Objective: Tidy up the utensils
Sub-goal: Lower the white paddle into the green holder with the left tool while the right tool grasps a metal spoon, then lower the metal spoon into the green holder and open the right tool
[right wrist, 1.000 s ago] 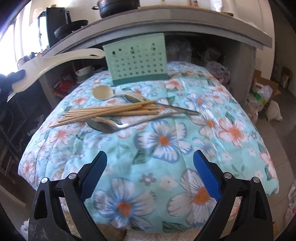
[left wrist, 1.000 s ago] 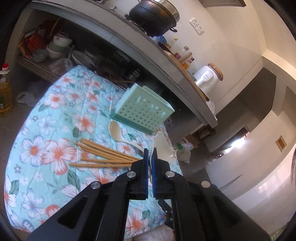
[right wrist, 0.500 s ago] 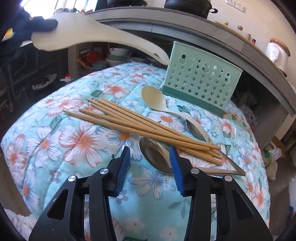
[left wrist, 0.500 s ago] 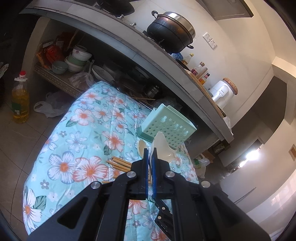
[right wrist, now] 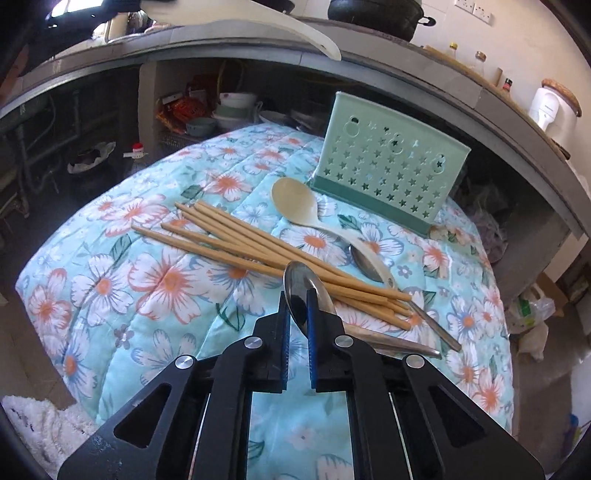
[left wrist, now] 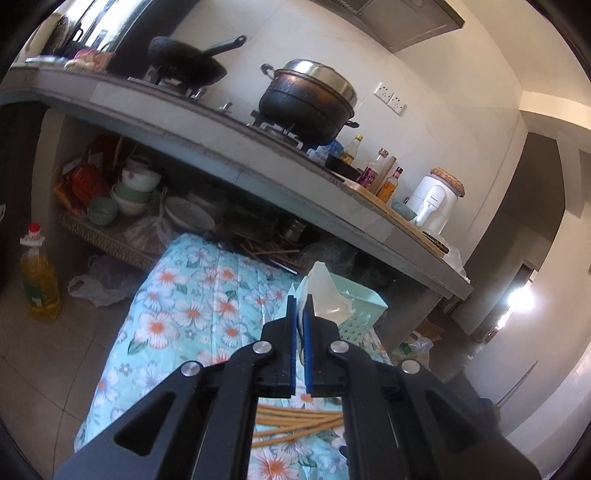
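While the left gripper is raised above the flowered cloth, its blue pads are pressed together on the handle of a white plastic rice paddle, whose pale body rises just ahead of the fingertips. In the right wrist view the same paddle crosses the top of the picture, its rounded tip hanging above and to the left of the mint-green utensil holder. From the left gripper, the holder sits just beyond and to the right of the fingertips, partly hidden by the paddle.

The right gripper has its jaws drawn in on the bowl of a steel spoon, which stands between the blue pads; the handle runs off to the right under the gripper's black frame. Just ahead of this gripper lies a loose bundle of bamboo chopsticks, fanning out to the left and crossing over the steel spoon. Beyond them, a cream plastic spoon lies with its bowl close to the holder's base, and a second metal spoon lies beside its handle.

The holder stands upright at the far side of the cloth, its wall pierced with star-shaped holes. No writing on it can be read. Far to the left of the left gripper, a bottle of yellow oil stands on the floor; its green label is too small to read.
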